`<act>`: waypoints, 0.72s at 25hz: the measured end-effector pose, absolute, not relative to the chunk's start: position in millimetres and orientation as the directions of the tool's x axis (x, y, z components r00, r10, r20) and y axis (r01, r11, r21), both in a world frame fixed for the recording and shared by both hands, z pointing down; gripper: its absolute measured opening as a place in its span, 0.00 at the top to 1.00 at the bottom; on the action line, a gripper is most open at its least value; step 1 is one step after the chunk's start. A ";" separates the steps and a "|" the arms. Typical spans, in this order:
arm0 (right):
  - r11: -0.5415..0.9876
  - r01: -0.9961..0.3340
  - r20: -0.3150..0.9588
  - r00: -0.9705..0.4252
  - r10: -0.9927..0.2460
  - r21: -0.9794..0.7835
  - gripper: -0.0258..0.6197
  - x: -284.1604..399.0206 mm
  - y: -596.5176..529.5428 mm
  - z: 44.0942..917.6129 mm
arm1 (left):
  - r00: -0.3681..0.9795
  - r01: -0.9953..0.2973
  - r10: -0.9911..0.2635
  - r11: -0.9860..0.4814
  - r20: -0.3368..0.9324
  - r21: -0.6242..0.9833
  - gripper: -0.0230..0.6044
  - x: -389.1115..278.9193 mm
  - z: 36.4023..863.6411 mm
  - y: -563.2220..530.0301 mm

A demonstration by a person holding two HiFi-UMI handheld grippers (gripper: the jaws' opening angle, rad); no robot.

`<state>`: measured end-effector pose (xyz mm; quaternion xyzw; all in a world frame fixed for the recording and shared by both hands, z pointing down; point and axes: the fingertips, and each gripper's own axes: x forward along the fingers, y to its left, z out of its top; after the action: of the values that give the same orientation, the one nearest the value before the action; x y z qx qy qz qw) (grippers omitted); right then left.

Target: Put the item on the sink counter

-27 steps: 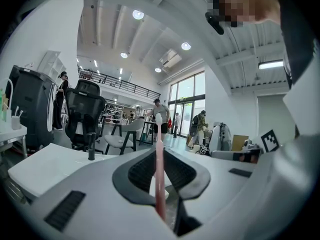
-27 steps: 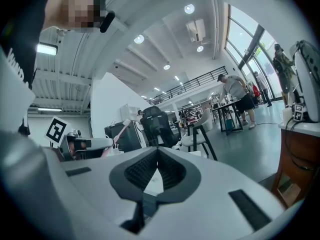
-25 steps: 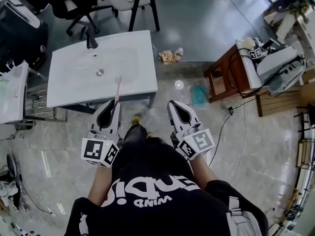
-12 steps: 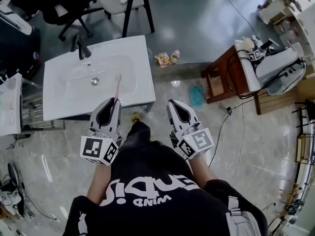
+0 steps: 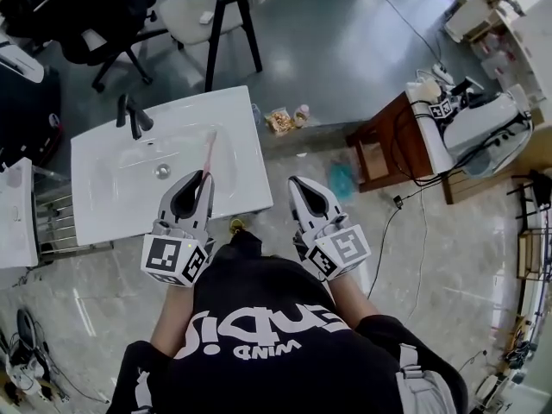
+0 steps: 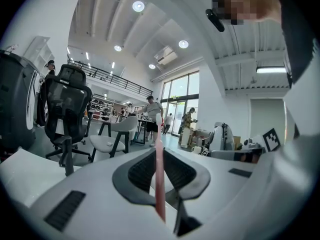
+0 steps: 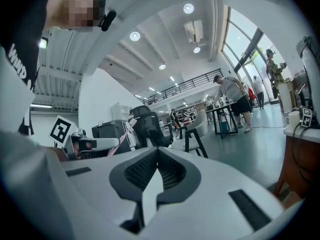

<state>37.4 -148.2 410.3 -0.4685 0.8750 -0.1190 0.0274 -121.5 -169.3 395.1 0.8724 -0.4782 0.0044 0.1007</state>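
A pink toothbrush (image 5: 208, 155) with a white head sticks forward out of my left gripper (image 5: 201, 182), whose jaws are shut on its handle. In the left gripper view the toothbrush (image 6: 159, 179) runs straight up between the pads. Its head hangs over the basin of the white sink counter (image 5: 237, 115), and the gripper sits above the counter's front edge. My right gripper (image 5: 298, 185) is shut with nothing in it, over the floor to the right of the counter. A black faucet (image 5: 131, 116) stands at the counter's far left.
A white chair (image 5: 203, 9) and a black office chair (image 5: 82, 15) stand beyond the sink. A second white counter (image 5: 13, 218) lies at the left. Snack packets (image 5: 281, 120) and a blue thing (image 5: 343, 178) lie on the floor. A wooden stand (image 5: 384, 145) with cables is at the right.
The person has stepped toward the sink counter. It now lies nearer in the head view, and the toothbrush head has moved from the counter's front edge out over the basin.
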 end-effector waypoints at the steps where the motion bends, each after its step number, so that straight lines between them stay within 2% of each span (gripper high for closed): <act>1: 0.529 -0.816 0.061 -0.555 -0.829 -0.234 0.93 36.5 -154.3 408.4 | 0.549 -0.831 -0.829 -0.529 0.104 0.170 0.86 -121.6 394.2 -176.2; 18: 0.479 -0.850 0.039 -0.498 -0.866 -0.218 0.93 30.7 -221.8 397.0 | 0.615 -0.786 -0.782 -0.598 0.098 0.158 0.86 -121.3 382.9 -247.8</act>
<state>30.7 -221.8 397.0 -0.4995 0.8591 -0.1049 0.0382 -121.3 -247.8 382.9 0.8938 -0.4386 0.0092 0.0930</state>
